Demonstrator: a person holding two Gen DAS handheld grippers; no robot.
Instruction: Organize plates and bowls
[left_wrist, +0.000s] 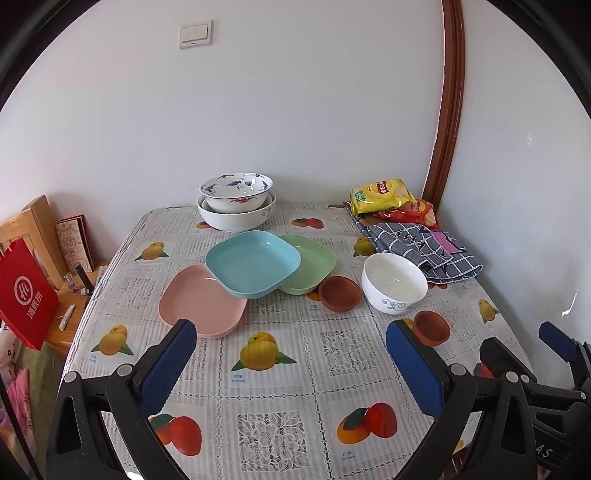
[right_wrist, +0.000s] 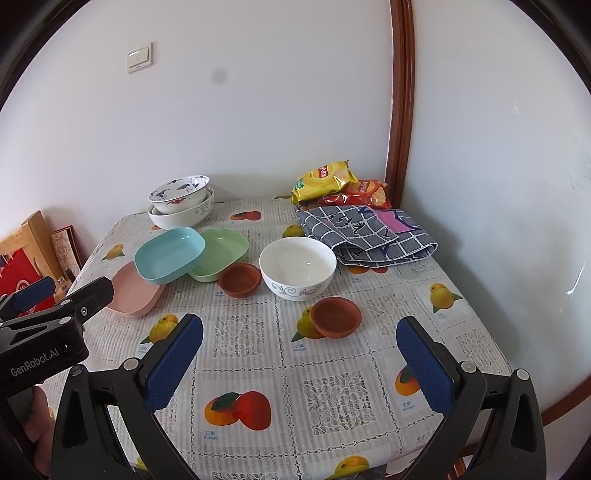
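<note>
Left gripper (left_wrist: 291, 363): nearest the lens in the left wrist view, fingers spread wide, nothing between them, held above the near part of the table.
Right gripper (right_wrist: 301, 350): fingers spread wide too, nothing between them, over the near table edge; in the left wrist view it shows at the far right.
Table (left_wrist: 273, 402): covered with a lace-pattern cloth printed with fruit, set into a wall corner.
Red bag (left_wrist: 24, 295): off the table's left side, beside a wooden frame.
Pink plate (left_wrist: 192, 299): left-most dish, flat on the cloth, its far edge under the blue plate.
Blue plate (left_wrist: 253, 260): tilted, resting on the pink plate and on the green plate.
Green plate (left_wrist: 316, 260): right of the blue one, partly beneath it.
Stacked bowls (left_wrist: 236, 201): at the back near the wall, a blue-patterned bowl nested in a bigger white one.
Brown dish (left_wrist: 340, 293): just beside the green plate, left of the white bowl.
White bowl (left_wrist: 393, 282): upright, right of centre, close to the cloth bundle.
Second brown dish (right_wrist: 336, 316): nearer the grippers, in front of the white bowl, apart from it.
Checked cloth (left_wrist: 424, 249): folded at the right back.
Snack bags (left_wrist: 384, 195): yellow and red, behind the cloth in the corner.
</note>
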